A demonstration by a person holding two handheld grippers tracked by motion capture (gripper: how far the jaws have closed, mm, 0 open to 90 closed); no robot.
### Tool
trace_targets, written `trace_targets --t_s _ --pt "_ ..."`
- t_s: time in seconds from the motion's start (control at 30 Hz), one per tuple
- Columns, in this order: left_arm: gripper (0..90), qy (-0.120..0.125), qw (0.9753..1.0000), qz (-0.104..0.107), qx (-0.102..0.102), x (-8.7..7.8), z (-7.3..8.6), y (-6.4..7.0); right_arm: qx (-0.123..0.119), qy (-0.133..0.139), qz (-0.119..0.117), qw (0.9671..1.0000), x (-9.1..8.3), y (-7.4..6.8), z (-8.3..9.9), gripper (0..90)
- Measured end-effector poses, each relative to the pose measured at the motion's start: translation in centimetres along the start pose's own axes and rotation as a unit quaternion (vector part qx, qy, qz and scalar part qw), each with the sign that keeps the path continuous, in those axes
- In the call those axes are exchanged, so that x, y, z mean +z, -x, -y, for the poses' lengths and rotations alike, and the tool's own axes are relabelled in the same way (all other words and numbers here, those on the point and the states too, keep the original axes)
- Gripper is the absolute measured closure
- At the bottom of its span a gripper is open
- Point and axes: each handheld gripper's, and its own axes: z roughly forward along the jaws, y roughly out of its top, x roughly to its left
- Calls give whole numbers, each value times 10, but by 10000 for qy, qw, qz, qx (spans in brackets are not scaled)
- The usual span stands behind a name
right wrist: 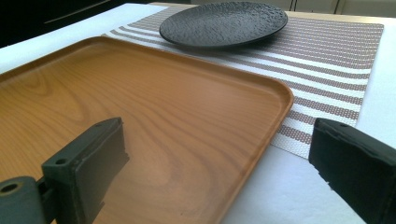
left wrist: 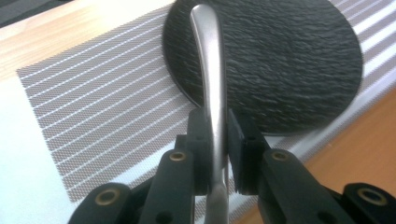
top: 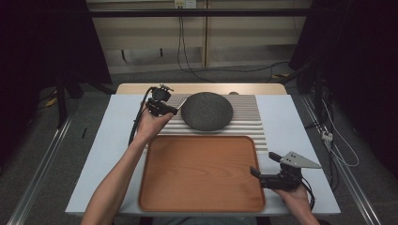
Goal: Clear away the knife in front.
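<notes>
A round black textured plate (top: 207, 110) (left wrist: 289, 60) (right wrist: 224, 22) lies on a striped placemat (top: 251, 122) (left wrist: 93, 107) (right wrist: 336, 51) at the table's far side. My left gripper (top: 174, 110) (left wrist: 217, 135) is shut on a silver utensil handle (left wrist: 210, 60), held above the placemat at the plate's left edge. The utensil's working end is hidden behind the jaws. An empty wooden tray (top: 202, 173) (right wrist: 140, 102) lies nearer the person. My right gripper (top: 263, 165) (right wrist: 219, 163) stands open over the tray's right front corner, holding nothing.
The white table top (top: 108, 154) carries the placemat and tray. A wooden strip (top: 202, 87) runs along its far edge. Cables (top: 187, 56) hang on the floor behind the table, and metal rails flank both sides.
</notes>
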Motion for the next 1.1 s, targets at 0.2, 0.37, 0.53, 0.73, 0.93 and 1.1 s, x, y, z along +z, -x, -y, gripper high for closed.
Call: trace_targets --t_s 0.2,0.37,0.53,0.73,0.93,1.1 --pt "802 57 10000 67 -38 -6 6 10 0 2 -4 10000 0 0 0 40" --pt "802 24 9999 115 29 -9 12 13 -1 2 3 10000 0 0 0 40" --pt "802 -17 9998 118 156 -15 16 17 -1 -3 7 10000 1 0 0 40" --pt "802 -61 9996 25 264 -23 24 31 -38 -19 -1 10000 2 0 -1 40" --pt "802 -38 9992 143 380 -27 32 40 -41 -27 -19 10000 3 -1 -1 40" --pt "802 -54 9991 204 356 -28 38 44 -41 -25 -27 10000 2 -2 -1 40"
